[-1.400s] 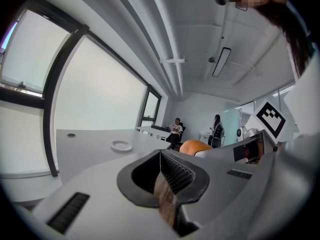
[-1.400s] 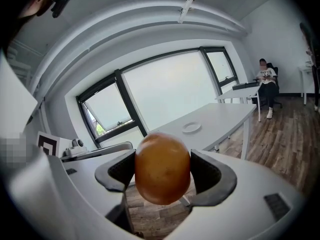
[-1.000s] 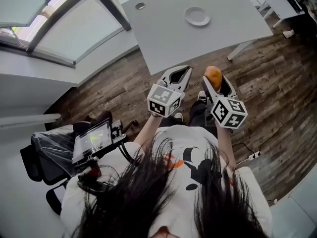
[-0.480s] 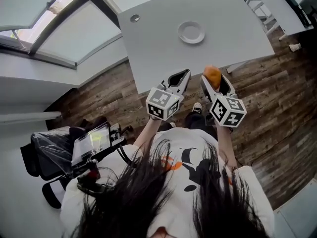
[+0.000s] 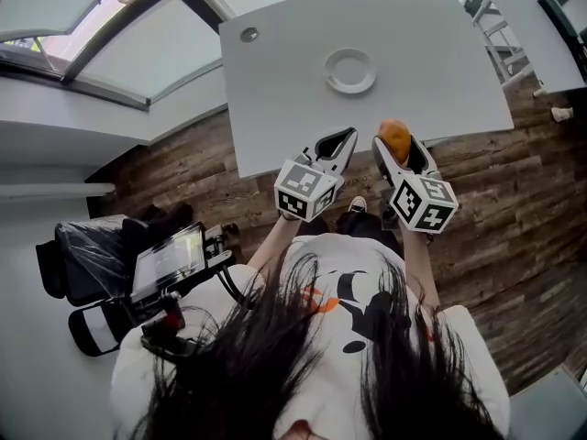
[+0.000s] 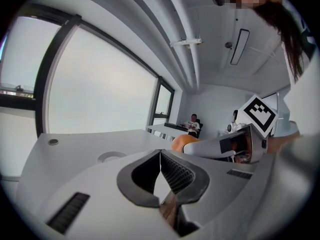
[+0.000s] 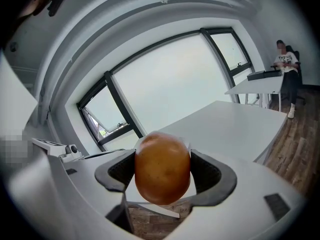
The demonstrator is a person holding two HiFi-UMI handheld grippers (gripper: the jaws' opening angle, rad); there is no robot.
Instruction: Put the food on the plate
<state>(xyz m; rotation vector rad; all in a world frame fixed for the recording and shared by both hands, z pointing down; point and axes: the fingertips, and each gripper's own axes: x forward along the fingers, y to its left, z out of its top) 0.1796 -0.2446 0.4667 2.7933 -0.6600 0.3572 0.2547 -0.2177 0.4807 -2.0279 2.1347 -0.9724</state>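
Observation:
A round orange-brown food item (image 7: pixel 162 168) sits clamped between the pads of my right gripper (image 7: pixel 163 170), held in the air just short of the white table's near edge (image 5: pixel 367 140); the head view shows the food (image 5: pixel 394 139) at the gripper's tip. The white plate (image 5: pixel 349 70) rests empty in the middle of the table, beyond both grippers, and appears faintly as a ring (image 6: pixel 111 157) in the left gripper view. My left gripper (image 5: pixel 337 145) hangs beside the right one with its jaws shut and nothing between them (image 6: pixel 160 156).
A small round grommet (image 5: pixel 249 35) sits at the table's far left. Wooden floor lies below. A chair and a tablet rig (image 5: pixel 170 262) stand at my left. Another desk (image 5: pixel 541 26) stands at the far right. People sit at a distant desk (image 6: pixel 192 125).
Both grippers have come closer to the table; its near edge and the plate now lie nearer to the gripper tips. The food stays clamped in the right gripper.

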